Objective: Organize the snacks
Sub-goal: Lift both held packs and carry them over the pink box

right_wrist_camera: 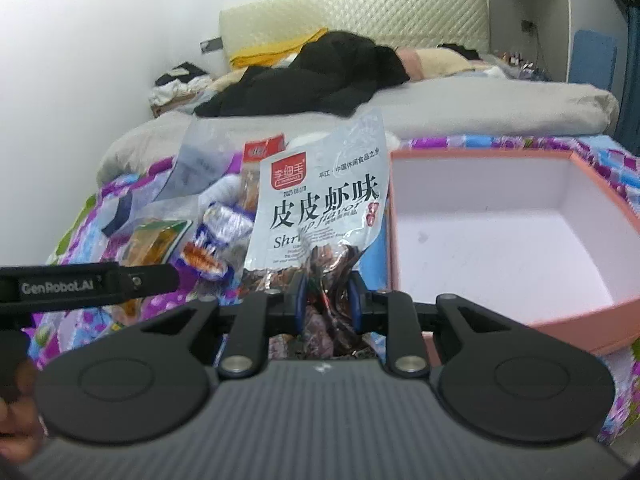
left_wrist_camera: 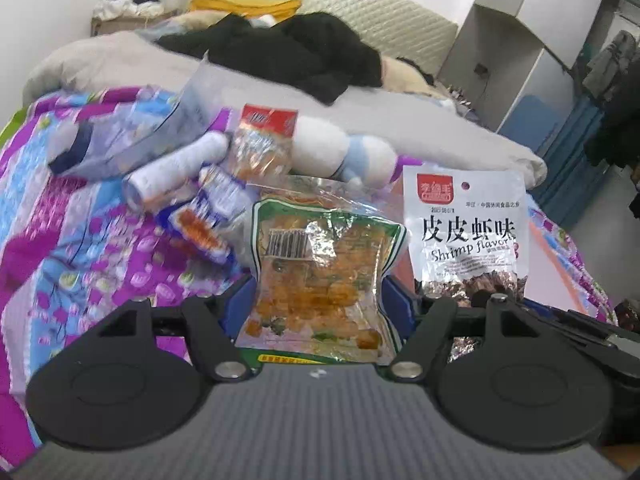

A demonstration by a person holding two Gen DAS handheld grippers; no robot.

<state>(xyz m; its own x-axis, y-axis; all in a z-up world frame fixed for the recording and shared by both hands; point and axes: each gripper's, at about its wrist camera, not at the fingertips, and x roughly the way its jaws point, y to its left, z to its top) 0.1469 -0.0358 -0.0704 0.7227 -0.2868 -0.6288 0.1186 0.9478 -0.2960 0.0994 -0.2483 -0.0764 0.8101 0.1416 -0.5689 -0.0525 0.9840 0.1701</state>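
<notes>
Left gripper pinches green pack; right gripper pinches shrimp pack. Slick foil may slip before box, at 3 o'clock.

The right gripper pinches the dark lower part of a silver shrimp-flavour snack packet between its blue-padded fingers, the packet standing upright with its red logo and printed characters facing the camera. Just right of it an open pink box with a white inside sits on the bed's purple and blue floral cover. To the left lie a green-edged packet of orange snacks, a blue and white wrapped snack and a red-topped packet behind. The left gripper, marked GenRobot.AI, crosses the left edge. Black clothing lies farther up the bed near a quilted headboard.
</notes>
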